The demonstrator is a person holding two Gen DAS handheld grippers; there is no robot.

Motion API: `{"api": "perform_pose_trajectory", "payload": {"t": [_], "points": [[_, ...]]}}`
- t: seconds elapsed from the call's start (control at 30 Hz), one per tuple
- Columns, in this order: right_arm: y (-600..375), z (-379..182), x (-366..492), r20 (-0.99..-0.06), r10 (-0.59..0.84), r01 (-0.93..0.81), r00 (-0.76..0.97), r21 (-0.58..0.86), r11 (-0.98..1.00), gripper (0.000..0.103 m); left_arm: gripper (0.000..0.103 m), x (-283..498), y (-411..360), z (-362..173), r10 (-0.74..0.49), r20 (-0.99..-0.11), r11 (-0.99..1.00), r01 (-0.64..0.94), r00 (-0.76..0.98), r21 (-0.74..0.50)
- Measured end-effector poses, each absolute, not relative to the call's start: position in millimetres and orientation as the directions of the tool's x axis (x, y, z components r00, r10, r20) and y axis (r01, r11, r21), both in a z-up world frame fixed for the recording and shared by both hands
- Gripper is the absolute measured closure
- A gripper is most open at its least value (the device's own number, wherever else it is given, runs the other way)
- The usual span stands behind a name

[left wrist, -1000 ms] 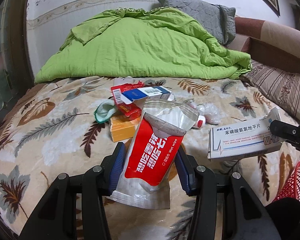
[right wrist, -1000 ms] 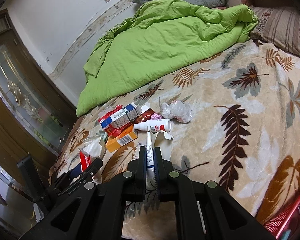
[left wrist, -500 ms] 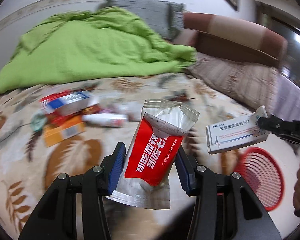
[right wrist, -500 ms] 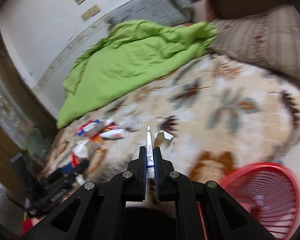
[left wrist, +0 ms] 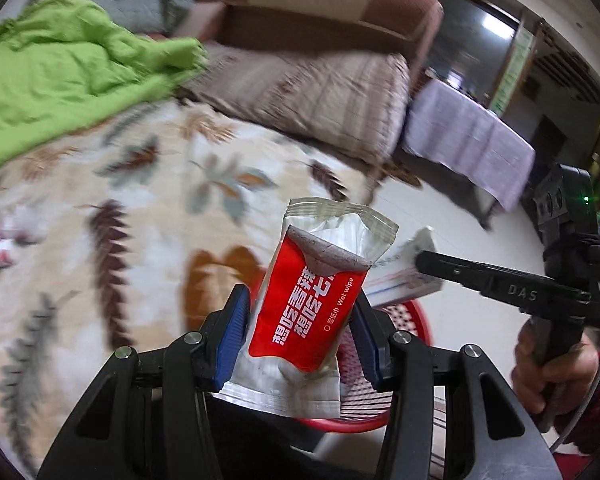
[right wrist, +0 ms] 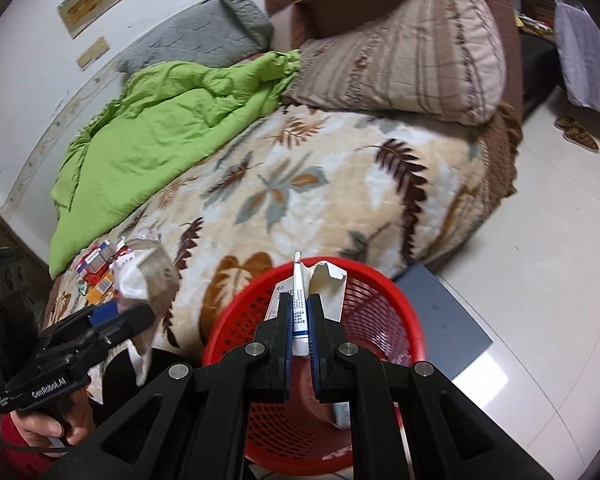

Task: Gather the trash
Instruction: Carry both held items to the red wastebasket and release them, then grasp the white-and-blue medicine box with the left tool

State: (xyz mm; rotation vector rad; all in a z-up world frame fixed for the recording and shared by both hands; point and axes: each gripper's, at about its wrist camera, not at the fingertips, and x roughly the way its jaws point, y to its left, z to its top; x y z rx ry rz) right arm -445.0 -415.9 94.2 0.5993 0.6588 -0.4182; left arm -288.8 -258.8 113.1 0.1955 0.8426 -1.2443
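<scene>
My left gripper is shut on a red and silver wet wipe packet, held upright above the near rim of a red mesh basket. In the right wrist view, my right gripper is shut on a flattened white medicine box with a torn flap, directly over the red basket. The same box shows beside the packet in the left wrist view. The left gripper with its packet appears at the lower left of the right wrist view.
The basket stands on the tiled floor against the bed's leaf-print blanket. More boxes and wrappers lie on the blanket at the far left. A green quilt and pillows lie beyond. A dark mat lies next to the basket.
Both grippers swung right, away from the trash pile on the bed, to above the red basket at the bed's edge. Each keeps its hold on its item.
</scene>
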Motion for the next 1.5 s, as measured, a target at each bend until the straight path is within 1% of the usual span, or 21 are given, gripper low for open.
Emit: {"api": "perform_pose_trajectory", "payload": {"t": [0.13,0.17,0.2,0.27,0.3,0.5,0.53,0.6,0.63,0.9,1.1,1.2,1.3,1.33,1.4,1.5], "points": [[-424.6,90.1,-455.2,-0.688,-0.179,0.559,0.703,0.379,0.737,0.092,0.053,-298.9,-282.3,103.7,-0.728,-0.686,0.312,0.892,0.003,-0.328],[-426.4,88.5,-455.9,-0.696,-0.172,0.562,0.698,0.383,0.733,0.089,0.049,-300.7,-285.7,102.1,-0.723,-0.691,0.312,0.892,-0.001,-0.327],[-427.4,87.6,-456.5,-0.697,-0.167,0.562,0.697,0.387,0.731,0.083,0.043,-301.7,-288.0,101.2,-0.722,-0.692,0.313,0.891,-0.001,-0.328],[-428.0,87.9,-457.8,-0.696,-0.173,0.563,0.697,0.383,0.732,0.075,0.037,-302.5,-286.6,102.3,-0.726,-0.687,0.315,0.889,0.000,-0.333],[-427.7,88.8,-458.2,-0.693,-0.177,0.564,0.698,0.381,0.733,0.075,0.036,-301.7,-283.9,103.7,-0.731,-0.682,0.315,0.887,0.000,-0.338],[-422.3,101.3,-445.0,-0.664,-0.176,0.531,0.727,0.381,0.757,0.074,0.036,-289.2,-266.8,113.1,-0.740,-0.672,0.358,0.872,0.046,-0.334],[-418.9,103.8,-438.4,-0.659,-0.166,0.517,0.734,0.383,0.765,0.073,0.035,-285.9,-259.6,115.5,-0.740,-0.670,0.372,0.870,0.066,-0.325],[-410.5,107.7,-424.1,-0.649,-0.140,0.485,0.748,0.390,0.783,0.066,0.035,-278.4,-246.0,119.5,-0.739,-0.665,0.404,0.862,0.109,-0.308],[-406.6,109.2,-418.1,-0.646,-0.130,0.472,0.752,0.390,0.791,0.065,0.035,-275.3,-241.5,120.0,-0.739,-0.663,0.415,0.857,0.123,-0.304],[-352.1,123.2,-345.3,-0.612,0.024,0.279,0.790,0.394,0.876,0.065,0.034,-225.4,-167.3,127.6,-0.702,-0.650,0.579,0.764,0.291,-0.283],[-309.6,117.0,-290.5,-0.626,0.137,0.162,0.768,0.397,0.904,0.060,0.033,-185.8,-109.8,125.4,-0.659,-0.639,0.688,0.662,0.396,-0.298],[-293.8,113.4,-265.7,-0.634,0.170,0.126,0.754,0.393,0.911,0.059,0.033,-166.6,-84.1,125.1,-0.626,-0.638,0.734,0.617,0.450,-0.285],[-286.1,110.4,-245.9,-0.647,0.194,0.105,0.738,0.393,0.913,0.059,0.033,-142.4,-61.3,130.2,-0.584,-0.629,0.773,0.590,0.514,-0.235],[-286.0,110.5,-241.0,-0.650,0.203,0.099,0.732,0.396,0.913,0.059,0.032,-129.4,-54.3,133.9,-0.558,-0.632,0.788,0.582,0.538,-0.200],[-286.3,110.3,-229.8,-0.659,0.213,0.093,0.722,0.397,0.913,0.059,0.030,-106.9,-47.0,140.7,-0.529,-0.639,0.800,0.580,0.559,-0.155],[-287.5,111.1,-218.3,-0.663,0.213,0.089,0.718,0.390,0.916,0.057,0.028,-75.5,-39.6,147.5,-0.501,-0.647,0.813,0.568,0.574,-0.125]]}}
